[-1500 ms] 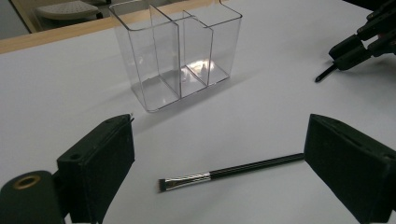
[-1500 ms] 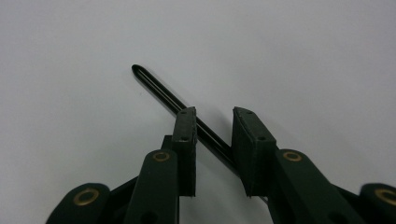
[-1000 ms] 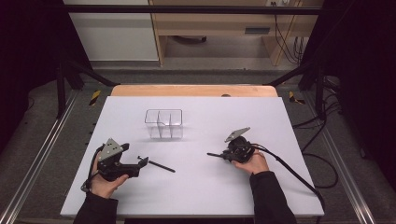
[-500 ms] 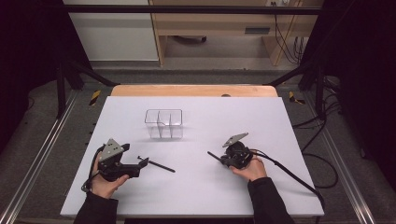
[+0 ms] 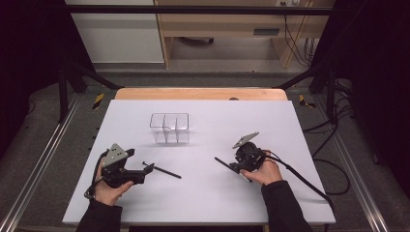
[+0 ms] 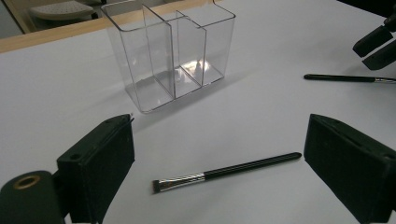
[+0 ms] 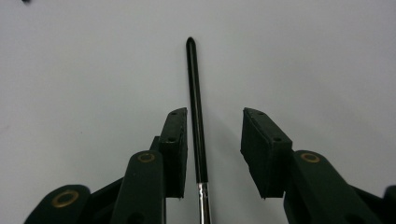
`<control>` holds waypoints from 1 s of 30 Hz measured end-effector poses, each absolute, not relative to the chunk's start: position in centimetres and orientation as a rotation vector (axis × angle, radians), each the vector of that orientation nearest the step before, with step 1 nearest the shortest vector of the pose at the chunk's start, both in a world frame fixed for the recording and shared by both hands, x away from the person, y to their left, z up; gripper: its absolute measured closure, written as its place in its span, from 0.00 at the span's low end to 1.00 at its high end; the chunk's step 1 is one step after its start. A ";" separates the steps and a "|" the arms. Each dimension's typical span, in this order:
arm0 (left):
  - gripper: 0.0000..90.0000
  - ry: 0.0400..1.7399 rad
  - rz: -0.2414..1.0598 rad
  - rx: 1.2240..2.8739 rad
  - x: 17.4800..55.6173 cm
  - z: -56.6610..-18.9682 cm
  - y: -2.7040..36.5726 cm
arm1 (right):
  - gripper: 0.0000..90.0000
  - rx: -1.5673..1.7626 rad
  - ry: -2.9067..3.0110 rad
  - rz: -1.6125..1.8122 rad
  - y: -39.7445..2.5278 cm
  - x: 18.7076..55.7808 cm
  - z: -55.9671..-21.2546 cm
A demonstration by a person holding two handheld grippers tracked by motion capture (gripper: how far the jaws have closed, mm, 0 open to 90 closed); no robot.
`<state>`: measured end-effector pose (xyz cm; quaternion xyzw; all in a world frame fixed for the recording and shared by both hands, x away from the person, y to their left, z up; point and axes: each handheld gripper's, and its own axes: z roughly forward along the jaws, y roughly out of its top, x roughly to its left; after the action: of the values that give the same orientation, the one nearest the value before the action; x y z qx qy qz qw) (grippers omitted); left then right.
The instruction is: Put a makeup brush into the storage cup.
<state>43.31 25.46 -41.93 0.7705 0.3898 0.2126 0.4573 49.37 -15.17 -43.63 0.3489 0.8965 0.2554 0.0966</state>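
Observation:
A clear three-compartment organizer [image 5: 168, 127] [image 6: 170, 51] stands empty at the middle of the white table [image 5: 290, 121]. Two thin black brushes lie flat in front of it. One brush [image 5: 165, 170] [image 6: 229, 170] lies just ahead of my left gripper [image 5: 146, 172] [image 6: 219, 186], whose jaws stand wide open on either side of it without touching. The other brush [image 5: 223, 163] [image 7: 194, 102] [image 6: 348, 78] runs between the open jaws of my right gripper [image 5: 235, 167] [image 7: 212, 140], closer to the left jaw in the right gripper view. Its metal ferrule sits low between those jaws.
A wooden strip [image 5: 198, 93] edges the far side of the table. Metal rails [image 5: 43, 164] run along both sides. Cables [image 5: 333, 169] lie on the floor at the right, and a shelf unit [image 5: 227, 29] stands behind.
My right gripper has shifted slightly toward the person and settled around its brush. The left gripper has hardly moved.

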 end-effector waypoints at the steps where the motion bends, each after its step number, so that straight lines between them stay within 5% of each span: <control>1: 0.09 0.960 0.523 1.900 43.3 -41.9 25.5 | 0.68 1.036 2.673 0.731 -15.1 49.4 -43.6; 14: 0.09 0.958 0.519 1.900 43.3 -41.9 25.5 | 0.80 1.038 2.818 0.497 -14.2 49.8 -45.0; 20: 0.09 0.958 0.517 1.900 43.3 -41.9 25.4 | 0.93 1.017 2.829 0.465 -14.1 49.6 -45.0; 30: 0.09 0.942 0.517 1.923 43.5 -41.9 25.2 | 0.94 0.987 2.844 0.480 -14.3 49.7 -44.8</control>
<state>43.47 25.16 -41.90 0.7784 0.3815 0.2094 0.4524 49.70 -14.31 -44.82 0.3235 0.9319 0.1573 0.0467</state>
